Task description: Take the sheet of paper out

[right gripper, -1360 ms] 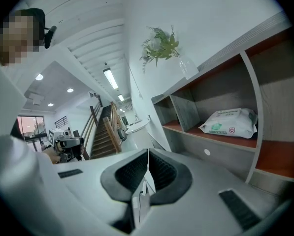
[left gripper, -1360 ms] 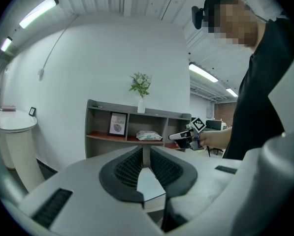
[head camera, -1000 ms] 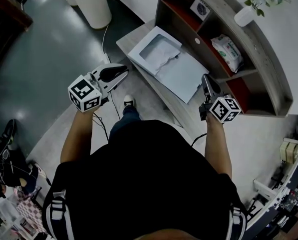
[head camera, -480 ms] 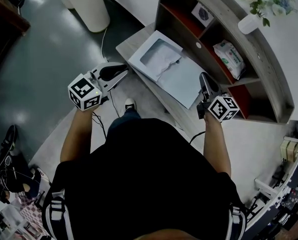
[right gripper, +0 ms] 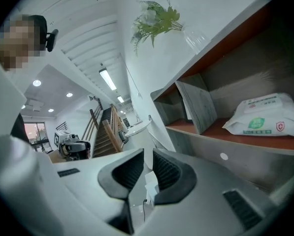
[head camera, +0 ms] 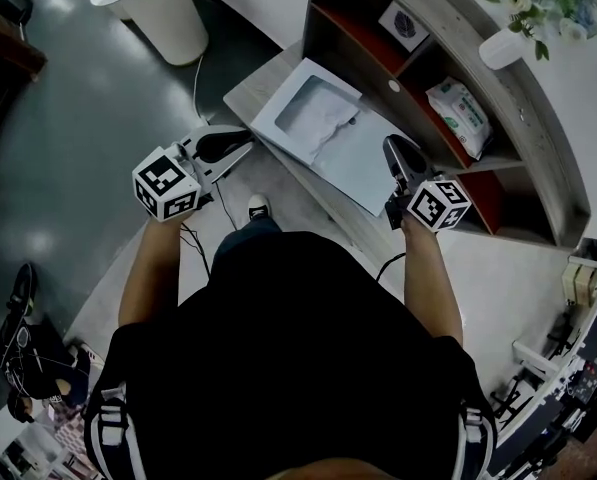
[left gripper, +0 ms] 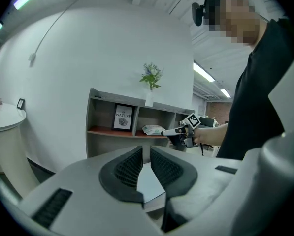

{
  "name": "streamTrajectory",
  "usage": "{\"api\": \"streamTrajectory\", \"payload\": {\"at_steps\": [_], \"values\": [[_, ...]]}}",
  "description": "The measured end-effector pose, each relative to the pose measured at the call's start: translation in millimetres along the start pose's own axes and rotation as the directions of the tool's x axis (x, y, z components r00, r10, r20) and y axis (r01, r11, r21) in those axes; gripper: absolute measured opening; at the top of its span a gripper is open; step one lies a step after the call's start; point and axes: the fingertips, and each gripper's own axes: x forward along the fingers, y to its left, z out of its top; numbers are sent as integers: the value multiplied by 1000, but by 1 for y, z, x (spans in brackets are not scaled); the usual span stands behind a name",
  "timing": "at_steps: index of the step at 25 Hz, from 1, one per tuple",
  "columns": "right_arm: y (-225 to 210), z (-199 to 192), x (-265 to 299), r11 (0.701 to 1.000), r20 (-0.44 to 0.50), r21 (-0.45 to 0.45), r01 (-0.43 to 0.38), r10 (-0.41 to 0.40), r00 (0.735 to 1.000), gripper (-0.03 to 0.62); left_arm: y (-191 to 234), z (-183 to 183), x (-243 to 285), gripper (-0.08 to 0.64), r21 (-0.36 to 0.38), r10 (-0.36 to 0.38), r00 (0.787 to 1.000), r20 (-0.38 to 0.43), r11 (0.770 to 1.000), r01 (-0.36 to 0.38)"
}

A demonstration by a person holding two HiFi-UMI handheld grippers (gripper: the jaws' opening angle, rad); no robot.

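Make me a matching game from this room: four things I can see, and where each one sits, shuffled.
Things:
1. vase of flowers
2. pack of wipes
3. white folder
4. white round stand

Places:
A. on the dark floor
B. on the grey desk
C. on top of the shelf unit
D. inside a shelf compartment

Pairs: 1-C; 2-D; 3-B; 4-A

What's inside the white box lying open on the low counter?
A crumpled pale sheet of paper shows through the framed opening of the white box. Anything beneath the sheet is covered.
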Motion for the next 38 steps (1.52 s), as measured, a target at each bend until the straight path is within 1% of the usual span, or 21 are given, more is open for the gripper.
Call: {"api": "streamTrajectory", "payload": {"at_steps": [3,7,10,13,15,18,21,29,33,38], "values": [[-2,-2,13,1000,-16,5,8,-8,1000,67,7,-3,1,57,-14,-24,1000,-14,1000,24],[-8,-6,28,999,-44,9,34,-34,998,69,12,-7,2,57,-46,-75,997,-22,996,74],[-10,-14,44,999,-70,7,46,-45,996,69,20,-10,-1,57,-47,-89,995,-36,995,87],[-15,-25,57,998,-91,41,52,-48,995,69,29,-13,-5,57,-52,-94,995,-42,994,92],[-23,-31,63,996,-107,47,74,-68,992,69,34,-13,-5,57,-53,-103,994,-41,993,101],[-36,-43,73,992,-137,33,123,-117,984,69,43,-13,-7,57,-47,-118,992,-45,992,116],[-51,-56,84,987,-155,64,146,-135,979,69,53,-13,-7,57,-38,-126,991,-54,992,124],[-100,-98,103,961,-216,145,237,-203,955,69,70,-18,8,57,-24,-170,982,-87,985,168],[-112,-112,109,950,-234,170,264,-221,947,69,74,-17,13,57,-18,-192,977,-90,981,192],[-129,-131,119,934,-253,205,294,-239,937,69,86,-18,16,57,-18,-194,975,-105,981,194]]}}
